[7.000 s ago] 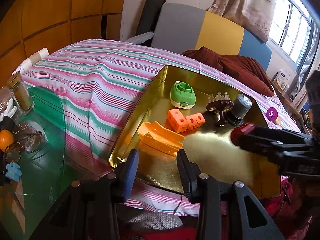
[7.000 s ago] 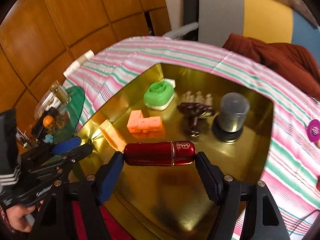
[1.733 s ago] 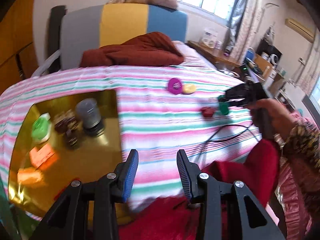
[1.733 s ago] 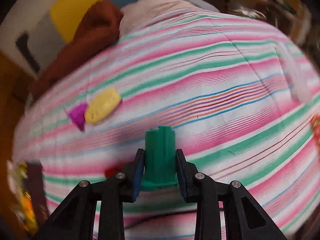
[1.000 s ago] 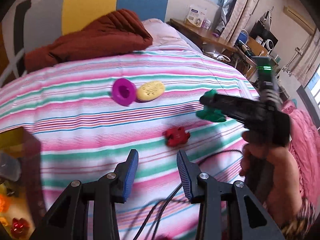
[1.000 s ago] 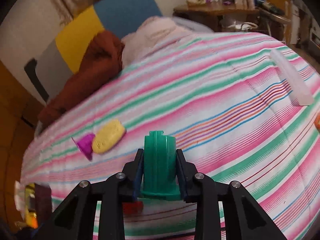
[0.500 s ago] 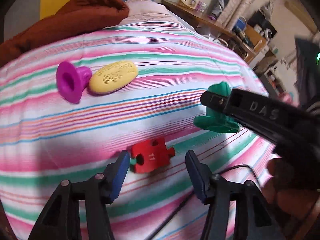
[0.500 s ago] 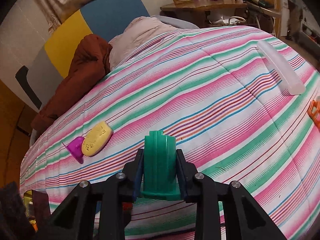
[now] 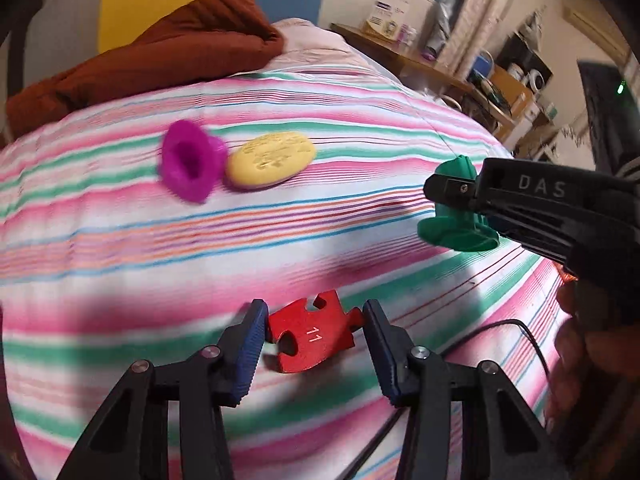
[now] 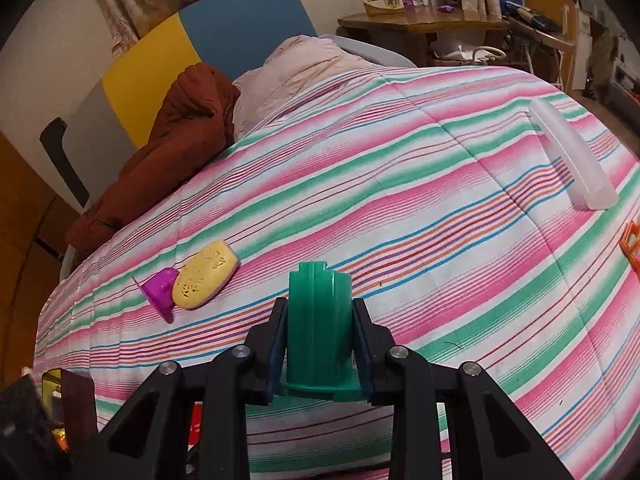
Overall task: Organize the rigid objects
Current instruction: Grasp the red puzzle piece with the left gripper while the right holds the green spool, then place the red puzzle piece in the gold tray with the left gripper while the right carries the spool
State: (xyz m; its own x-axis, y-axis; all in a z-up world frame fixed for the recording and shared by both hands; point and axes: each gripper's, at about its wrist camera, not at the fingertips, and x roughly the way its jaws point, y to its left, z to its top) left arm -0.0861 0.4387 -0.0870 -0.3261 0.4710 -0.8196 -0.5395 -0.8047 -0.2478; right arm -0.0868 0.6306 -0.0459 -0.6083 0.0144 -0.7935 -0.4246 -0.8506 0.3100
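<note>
A flat red puzzle piece [image 9: 310, 336] marked 11 lies on the striped bedspread [image 9: 120, 248]. My left gripper [image 9: 314, 316] is low over it and straddles it. Its jaws are closing, with the blue pads at the piece's edges, and no firm press shows. My right gripper [image 10: 320, 308] is shut on an upright green plastic piece [image 10: 320, 328] and holds it above the bedspread. In the left wrist view that gripper [image 9: 452, 196] and the green piece [image 9: 456, 232] hang to the right, held by a person's hand [image 9: 580, 344].
A purple funnel-shaped piece [image 9: 188, 164] and a yellow oval [image 9: 272, 158] lie side by side farther up the bed. A translucent long case [image 10: 568, 160] and an orange item [image 10: 632, 248] lie at the right. A brown blanket [image 9: 152, 52], a black cable [image 9: 500, 328] and the gold tray's corner [image 10: 50, 380] are also in view.
My left gripper came down onto the red puzzle piece, which now sits between its fingers; the jaws widened, then narrowed. The right gripper kept hold of the green piece, nearly still.
</note>
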